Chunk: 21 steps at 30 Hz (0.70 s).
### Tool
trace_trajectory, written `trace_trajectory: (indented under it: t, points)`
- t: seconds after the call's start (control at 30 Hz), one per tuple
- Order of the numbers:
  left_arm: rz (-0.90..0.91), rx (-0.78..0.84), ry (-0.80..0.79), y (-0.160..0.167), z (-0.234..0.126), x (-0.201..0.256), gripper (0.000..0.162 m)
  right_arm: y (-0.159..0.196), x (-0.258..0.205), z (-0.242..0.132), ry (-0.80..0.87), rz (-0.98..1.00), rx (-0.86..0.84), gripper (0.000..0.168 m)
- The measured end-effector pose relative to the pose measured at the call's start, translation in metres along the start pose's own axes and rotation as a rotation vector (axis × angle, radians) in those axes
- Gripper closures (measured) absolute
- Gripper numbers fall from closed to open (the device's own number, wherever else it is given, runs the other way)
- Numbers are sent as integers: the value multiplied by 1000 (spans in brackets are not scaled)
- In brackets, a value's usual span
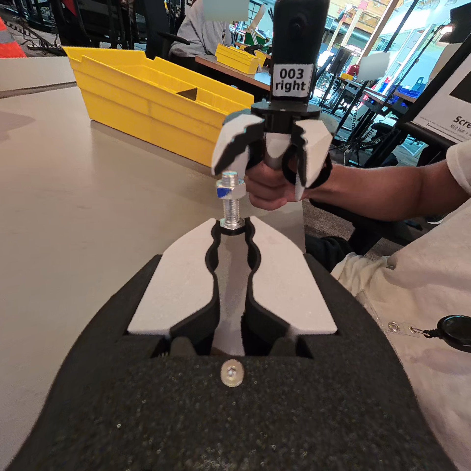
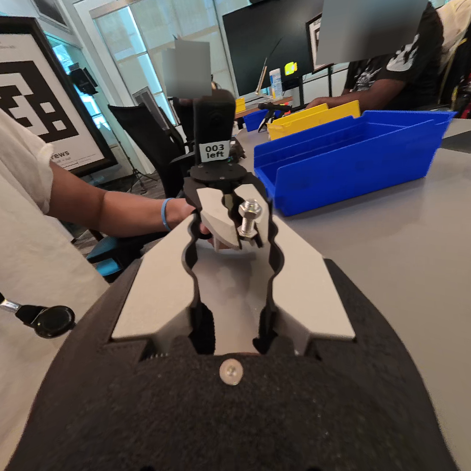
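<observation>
Grey worktop (image 1: 76, 204); yellow bin (image 1: 153, 109) at its far side in the left wrist view, blue bin (image 2: 344, 163) in the right wrist view; left gripper (image 1: 231, 225), fingers narrow, clamps the head of an upright bolt (image 1: 230, 211); right gripper (image 1: 257, 178), fingers spread wide, one tip just above the bolt's nut (image 1: 230, 190).

The left gripper (image 1: 231, 224) is pinching with its fingertips almost together, and it is pointing forward, low over the table. The right gripper (image 1: 257, 178) is facing it with the fingers spread apart, one fingertip (image 1: 224, 163) just above the left one's tips. A bare forearm is reaching in behind each gripper.
</observation>
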State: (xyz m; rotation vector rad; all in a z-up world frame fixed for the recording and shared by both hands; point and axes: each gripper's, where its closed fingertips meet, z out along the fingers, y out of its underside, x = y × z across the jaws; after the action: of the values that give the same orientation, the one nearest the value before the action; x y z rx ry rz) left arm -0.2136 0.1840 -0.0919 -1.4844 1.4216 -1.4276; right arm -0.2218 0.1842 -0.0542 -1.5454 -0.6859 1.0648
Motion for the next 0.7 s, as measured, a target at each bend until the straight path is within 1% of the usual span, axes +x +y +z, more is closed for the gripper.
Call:
trace_trajectory:
  t: [0.03,0.1,0.13,0.23,0.33,0.4,0.47,0.5,0.57,0.6,0.63,0.7]
  points:
    - [2,-6,6,1,2,1,144,3,-6,7,-29,5,-11,114]
    - [13,-23,19,4,7,6,144,5,-13,22,-54,28,-9,97]
    - [21,-30,24,5,9,8,144,4,-16,27,-67,35,-7,93]
    - [21,-26,26,3,9,9,144,3,-12,27,-52,19,-10,94]
    - [9,-8,6,1,1,3,144,-1,2,9,7,26,19,96]
    - [-6,8,-1,-1,-3,-1,144,0,4,2,18,17,10,103]
    - [-7,8,1,-1,-2,-1,144,0,-4,6,-14,12,9,110]
    - [-3,0,6,0,0,0,144,1,-8,12,-33,16,6,109]
    - [19,-26,15,4,6,5,144,4,-13,25,-50,27,5,97]
    - [28,-36,18,6,8,7,144,5,-15,31,-66,38,1,94]
    - [31,-39,21,6,10,9,144,7,-18,35,-86,48,-8,95]
    - [30,-34,22,5,9,9,144,8,-15,36,-75,38,-16,94]
